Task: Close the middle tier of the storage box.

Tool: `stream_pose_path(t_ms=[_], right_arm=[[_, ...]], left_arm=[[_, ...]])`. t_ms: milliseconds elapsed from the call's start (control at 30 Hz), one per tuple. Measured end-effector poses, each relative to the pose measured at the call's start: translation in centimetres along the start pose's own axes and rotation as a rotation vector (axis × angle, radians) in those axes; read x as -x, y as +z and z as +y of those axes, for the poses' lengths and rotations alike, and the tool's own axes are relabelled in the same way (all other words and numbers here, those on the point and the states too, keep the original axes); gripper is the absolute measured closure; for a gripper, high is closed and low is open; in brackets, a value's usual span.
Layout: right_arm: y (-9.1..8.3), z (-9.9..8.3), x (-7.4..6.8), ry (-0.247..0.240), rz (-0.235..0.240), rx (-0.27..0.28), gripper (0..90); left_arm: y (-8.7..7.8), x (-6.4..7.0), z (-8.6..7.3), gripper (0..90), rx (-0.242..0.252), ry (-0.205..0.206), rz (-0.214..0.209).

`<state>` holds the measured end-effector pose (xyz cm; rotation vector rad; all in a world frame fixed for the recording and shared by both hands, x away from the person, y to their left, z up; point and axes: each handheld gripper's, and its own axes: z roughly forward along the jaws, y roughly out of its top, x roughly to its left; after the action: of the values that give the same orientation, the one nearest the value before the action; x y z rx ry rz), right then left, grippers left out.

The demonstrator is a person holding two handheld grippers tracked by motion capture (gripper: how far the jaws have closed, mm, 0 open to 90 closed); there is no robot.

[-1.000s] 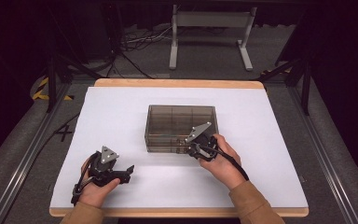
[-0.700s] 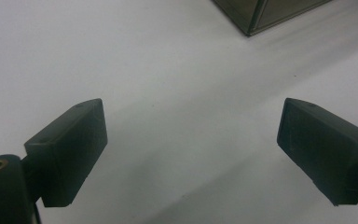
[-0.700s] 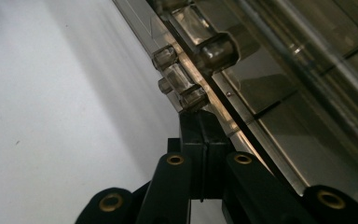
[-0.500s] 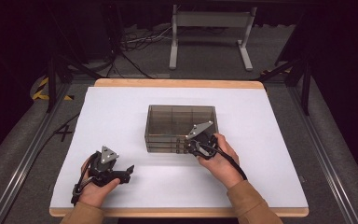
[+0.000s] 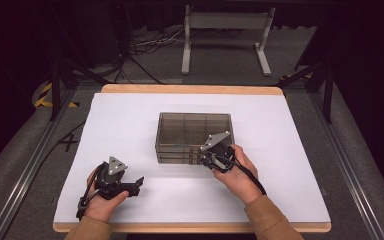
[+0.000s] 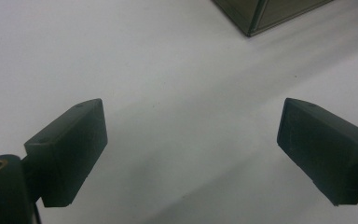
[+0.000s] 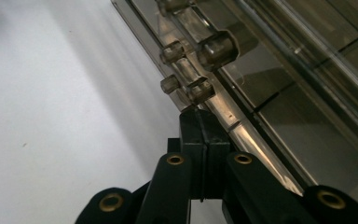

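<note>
Little has shifted since a second ago: the right gripper [image 5: 203, 157] has stayed pressed to the front of the box and the left gripper [image 5: 136, 183] has kept its spot on the table. Nearest, at about 7 o'clock on the white-covered wooden table [image 5: 130, 125], the left gripper lies low in the person's left hand [image 5: 102, 200], jaws spread wide with nothing between them — the left gripper view has bare white surface in the gap and a corner of the box at its 1 o'clock. Farther in, at about 5 o'clock from the table's middle, the right hand [image 5: 237, 172] holds the right gripper [image 7: 200, 116] against the front face of the smoky transparent plastic drawer box [image 5: 194, 130]. Its jaws are pressed together — the tips meet at the box's clear front edge, just below the small round clear plastic knobs [image 7: 200, 91]; whether anything is pinched between them cannot be told. The box sits near the table's middle.
</note>
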<state>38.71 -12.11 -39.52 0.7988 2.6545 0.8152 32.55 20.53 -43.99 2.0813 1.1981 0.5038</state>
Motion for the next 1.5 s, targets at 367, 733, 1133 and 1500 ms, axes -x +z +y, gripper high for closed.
stream_pose_path(t_ms=[367,733,1133,1500], right_arm=[[-2.9,-0.5,-0.8,-0.008,0.060,0.052,75.0],[-5.6,-2.2,-0.3,0.002,0.129,0.113,52.0],[-7.2,-3.8,0.5,0.005,0.163,0.160,40.6],[-8.3,-5.6,1.5,0.012,0.148,0.193,32.9]], left_arm=[[0.0,0.0,0.0,9.2,0.001,0.002,-0.001],[-0.1,-0.1,0.0,9.1,0.003,-0.003,-0.006],[-0.2,-0.1,0.1,8.9,-0.001,0.007,-0.014],[-0.1,0.0,0.1,8.9,0.003,0.008,-0.018]])
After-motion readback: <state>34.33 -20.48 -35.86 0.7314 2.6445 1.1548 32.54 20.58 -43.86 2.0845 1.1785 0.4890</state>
